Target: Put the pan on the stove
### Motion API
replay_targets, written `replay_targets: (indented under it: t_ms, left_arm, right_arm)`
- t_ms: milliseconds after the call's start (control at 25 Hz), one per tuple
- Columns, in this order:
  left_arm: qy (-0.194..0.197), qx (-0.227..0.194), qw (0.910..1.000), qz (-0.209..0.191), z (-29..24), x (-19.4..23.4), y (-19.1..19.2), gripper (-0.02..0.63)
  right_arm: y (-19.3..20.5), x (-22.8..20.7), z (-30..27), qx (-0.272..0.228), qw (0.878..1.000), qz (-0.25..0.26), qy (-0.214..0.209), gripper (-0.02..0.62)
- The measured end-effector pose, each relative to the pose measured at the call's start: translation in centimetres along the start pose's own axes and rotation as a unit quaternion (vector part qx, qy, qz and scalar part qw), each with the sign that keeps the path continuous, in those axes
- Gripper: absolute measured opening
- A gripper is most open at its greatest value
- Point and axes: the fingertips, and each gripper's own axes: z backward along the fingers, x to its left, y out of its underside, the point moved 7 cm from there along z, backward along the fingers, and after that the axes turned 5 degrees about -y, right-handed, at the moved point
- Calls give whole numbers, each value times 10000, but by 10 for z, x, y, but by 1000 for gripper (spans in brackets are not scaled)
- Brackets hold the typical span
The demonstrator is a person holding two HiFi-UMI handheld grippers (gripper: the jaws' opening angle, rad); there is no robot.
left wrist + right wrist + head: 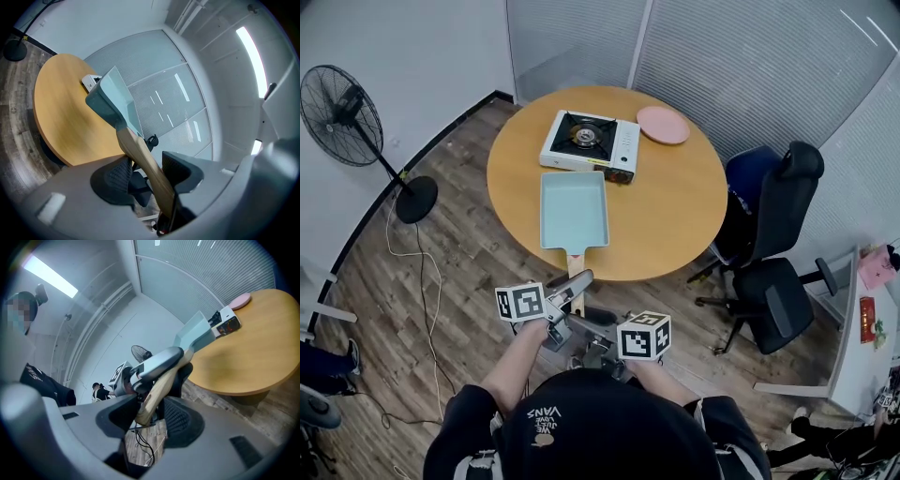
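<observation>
Office meeting room: frosted glass partitions (750, 56), swivel chairs (773, 234), round table (675, 216).

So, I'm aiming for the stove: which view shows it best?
Head view: the whole stove from above, burner clear. Left gripper view shows only a corner behind the pan; right gripper view, one side.

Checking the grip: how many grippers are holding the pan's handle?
2. The left gripper clamps the wooden handle nearer the pan. The right gripper clamps its free end, just behind. No other gripper is in view.
</observation>
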Motion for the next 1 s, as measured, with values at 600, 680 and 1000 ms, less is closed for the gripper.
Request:
replay_targets:
  t_ms: [600, 680, 1000]
  left_arm:
    - [-82, -106, 9999, 83, -56, 35, -85, 201]
    - [-99, -98, 9999, 87, -65, 39, -93, 201]
    - [-177, -163, 9997, 88, -107, 54, -129, 201]
  right_arm:
    - [-85, -61, -34, 108, 9999, -1, -61, 166]
    - [-95, -69, -35, 116, 9999, -19, -75, 166]
    - [-139, -109, -39, 181, 9997, -37, -163, 166]
